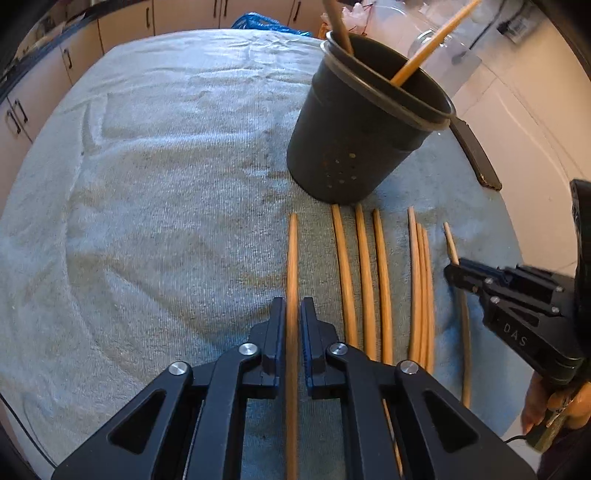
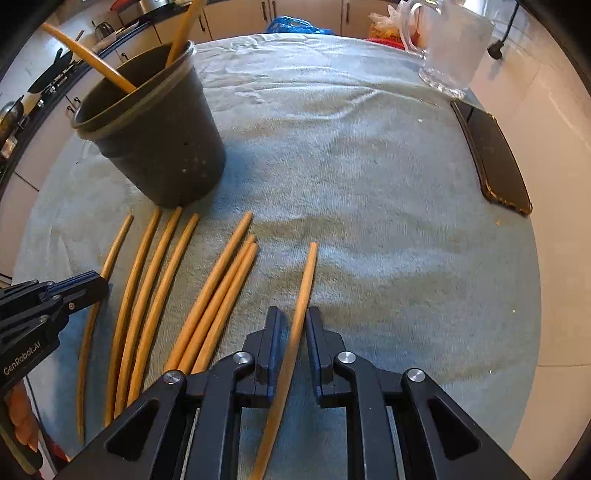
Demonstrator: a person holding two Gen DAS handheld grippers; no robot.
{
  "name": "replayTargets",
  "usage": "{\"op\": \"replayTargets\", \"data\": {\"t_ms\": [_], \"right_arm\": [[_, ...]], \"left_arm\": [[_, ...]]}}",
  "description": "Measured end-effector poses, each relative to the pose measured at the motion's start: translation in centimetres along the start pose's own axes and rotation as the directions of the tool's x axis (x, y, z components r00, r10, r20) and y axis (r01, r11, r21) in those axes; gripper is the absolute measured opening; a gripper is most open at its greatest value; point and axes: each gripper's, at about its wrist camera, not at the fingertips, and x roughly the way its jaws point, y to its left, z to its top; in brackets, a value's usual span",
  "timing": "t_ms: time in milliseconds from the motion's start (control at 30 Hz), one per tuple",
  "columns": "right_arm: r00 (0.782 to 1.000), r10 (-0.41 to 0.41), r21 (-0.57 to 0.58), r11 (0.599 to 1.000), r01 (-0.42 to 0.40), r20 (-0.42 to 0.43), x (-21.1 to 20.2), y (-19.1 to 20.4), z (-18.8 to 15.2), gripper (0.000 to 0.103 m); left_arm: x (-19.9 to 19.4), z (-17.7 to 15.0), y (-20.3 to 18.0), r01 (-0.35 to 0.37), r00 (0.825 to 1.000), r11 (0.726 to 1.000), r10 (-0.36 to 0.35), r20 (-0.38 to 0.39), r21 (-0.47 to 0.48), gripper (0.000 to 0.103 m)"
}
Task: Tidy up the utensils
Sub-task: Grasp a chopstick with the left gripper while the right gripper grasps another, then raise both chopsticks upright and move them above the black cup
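Note:
Several wooden chopsticks point(image 1: 365, 277) lie side by side on a grey-blue towel point(image 1: 166, 166) in front of a dark round utensil holder point(image 1: 354, 147). Two more chopsticks point(image 1: 424, 55) stand in the holder. My left gripper point(image 1: 293, 306) is shut on the leftmost chopstick point(image 1: 291, 258), which runs between its fingers. In the right wrist view my right gripper point(image 2: 293, 314) is shut on the rightmost chopstick point(image 2: 308, 273), set apart from the row point(image 2: 155, 288). The holder point(image 2: 159, 147) stands at the upper left there, and the left gripper point(image 2: 99, 284) reaches in from the left edge.
A black phone point(image 2: 491, 158) lies at the towel's right edge. A glass mug point(image 2: 450, 51) stands at the far right corner, with a blue bag point(image 2: 291, 26) behind the towel. Cabinets line the back. A hand point(image 1: 554, 406) holds the right gripper's handle.

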Motion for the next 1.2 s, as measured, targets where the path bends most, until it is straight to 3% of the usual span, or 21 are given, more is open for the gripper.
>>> {"op": "replayTargets", "data": {"t_ms": [167, 300, 400, 567, 667, 867, 1200], "right_arm": [[0.998, 0.035, 0.024, 0.999, -0.036, 0.043, -0.9, -0.2, -0.9, 0.007], [0.988, 0.083, 0.051, 0.995, -0.09, 0.134, -3.7, -1.2, -2.4, 0.007], [0.964, 0.104, 0.051, 0.992, -0.119, 0.246, -7.5, -1.6, -3.8, 0.007], [0.914, 0.135, 0.043, 0.986, -0.164, 0.384, -12.4, -1.6, -5.5, 0.007], [0.888, 0.136, 0.034, 0.985, -0.168, 0.44, -14.7, -1.4, -7.2, 0.007], [0.852, 0.128, 0.004, 0.989, -0.151, 0.507, -16.9, -1.5, -8.9, 0.007], [0.81, 0.136, -0.019, 0.988, -0.152, 0.571, -19.2, -1.8, -10.4, 0.007]], "left_arm": [[-1.6, -1.4, 0.2, -0.038, 0.998, 0.999, 0.038, 0.053, -0.003, 0.006], [-5.5, -2.7, 0.1, -0.026, 0.988, 1.0, 0.026, 0.15, -0.004, 0.006], [-9.1, -4.0, -0.5, -0.012, 0.971, 1.0, 0.01, 0.24, 0.009, 0.006], [-14.6, -6.4, -1.8, 0.002, 0.919, 0.999, -0.017, 0.394, 0.038, 0.006], [-16.4, -7.4, -2.6, -0.004, 0.895, 0.999, -0.016, 0.445, 0.044, 0.006], [-18.3, -10.2, -3.6, -0.044, 0.853, 0.997, 0.007, 0.521, 0.059, 0.006], [-20.2, -11.2, -4.1, -0.057, 0.803, 0.997, 0.01, 0.596, 0.059, 0.006]]}}
